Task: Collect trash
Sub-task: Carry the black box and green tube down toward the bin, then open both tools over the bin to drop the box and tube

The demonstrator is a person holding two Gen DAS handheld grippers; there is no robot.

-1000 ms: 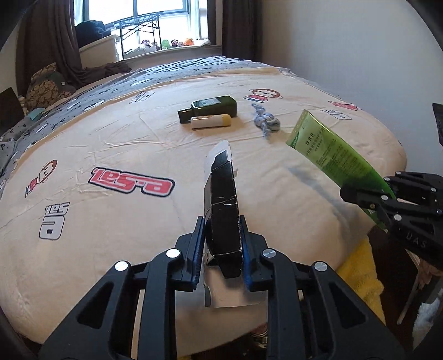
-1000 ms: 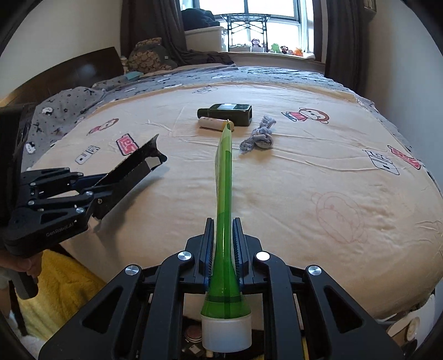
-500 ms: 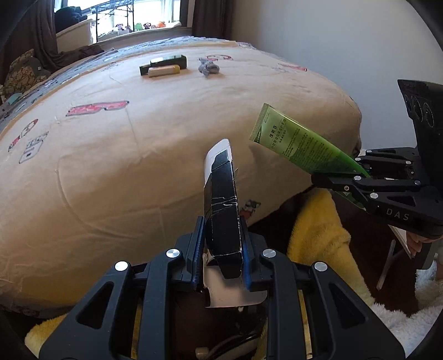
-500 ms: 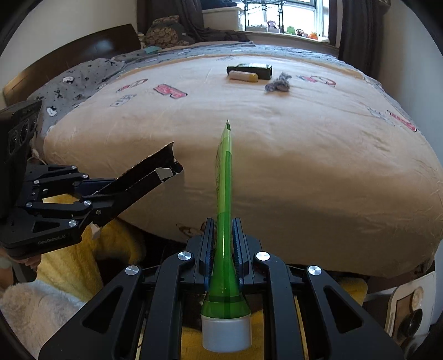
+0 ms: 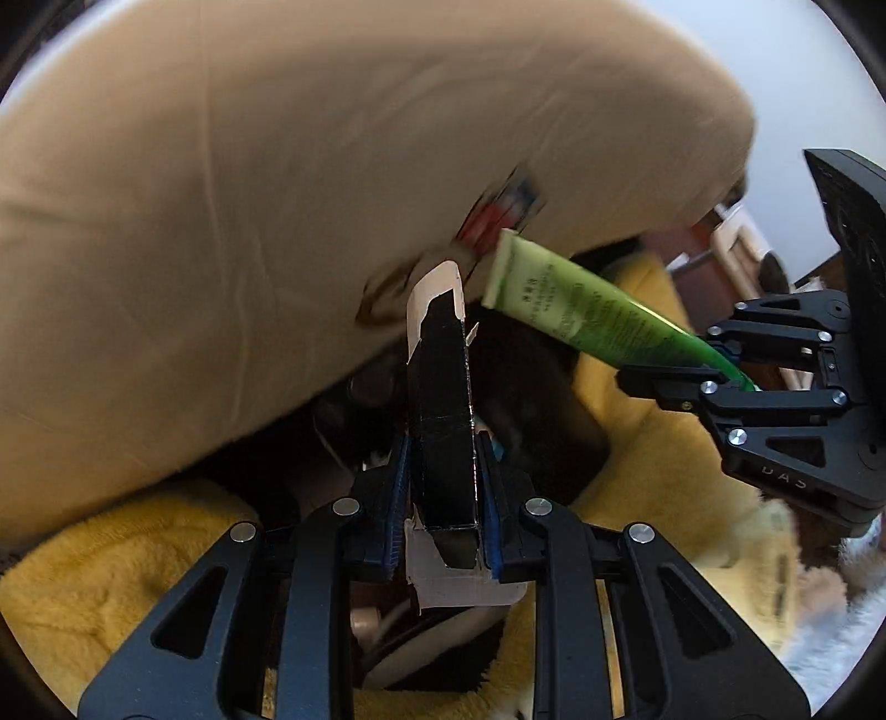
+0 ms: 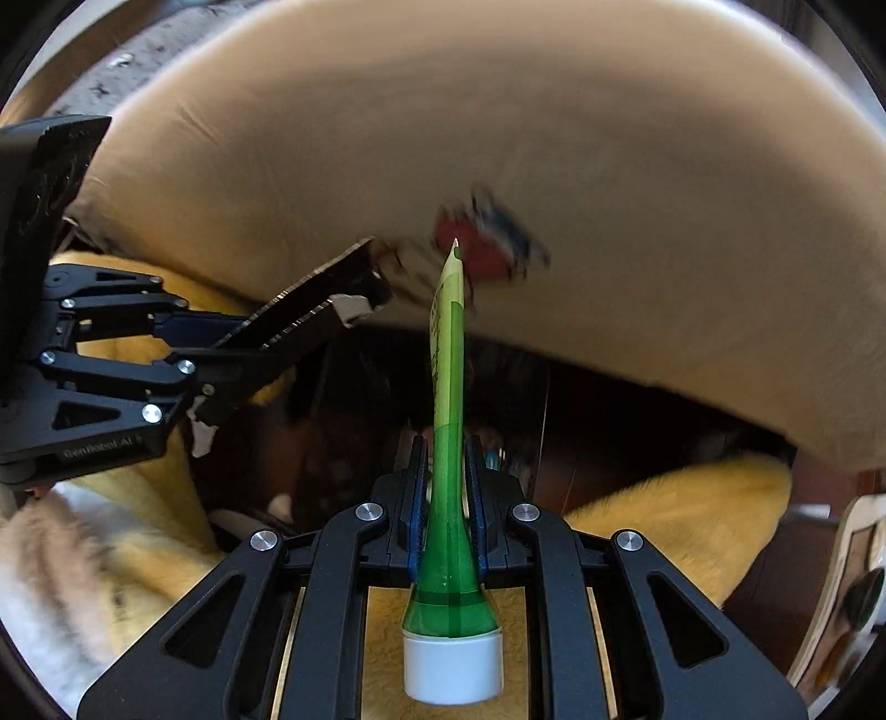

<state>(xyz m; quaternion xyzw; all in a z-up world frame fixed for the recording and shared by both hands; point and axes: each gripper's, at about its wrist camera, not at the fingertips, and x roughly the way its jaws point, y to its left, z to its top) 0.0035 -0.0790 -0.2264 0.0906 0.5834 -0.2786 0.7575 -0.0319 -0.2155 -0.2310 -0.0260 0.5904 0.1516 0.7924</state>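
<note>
Both held items have dropped from above the bed to below its edge. We see the black carton [image 5: 443, 399] clenched in the left gripper [image 5: 443, 498], centre frame, its long axis pointing away; the green tube [image 6: 448, 387] is clamped likewise in the right gripper [image 6: 447, 498], with the dark gap under the beige bedspread [image 5: 221, 194] directly ahead.

Tan bedspread [image 5: 277, 194] bulges across upper frame, 9 to 2 o'clock, blurred cartoon print [image 5: 501, 213] near its lower edge. Dark gap under bed [image 6: 581, 410] at centre. Yellow fluffy blanket [image 5: 99, 565] at 7 and 4 o'clock. Pale wall [image 5: 775, 72] at 1 o'clock, evenly lit. Grey patterned bedding [image 6: 144, 50] at 11 o'clock in right wrist view. White fluffy fabric [image 6: 33, 598] at 8 o'clock there.
</note>
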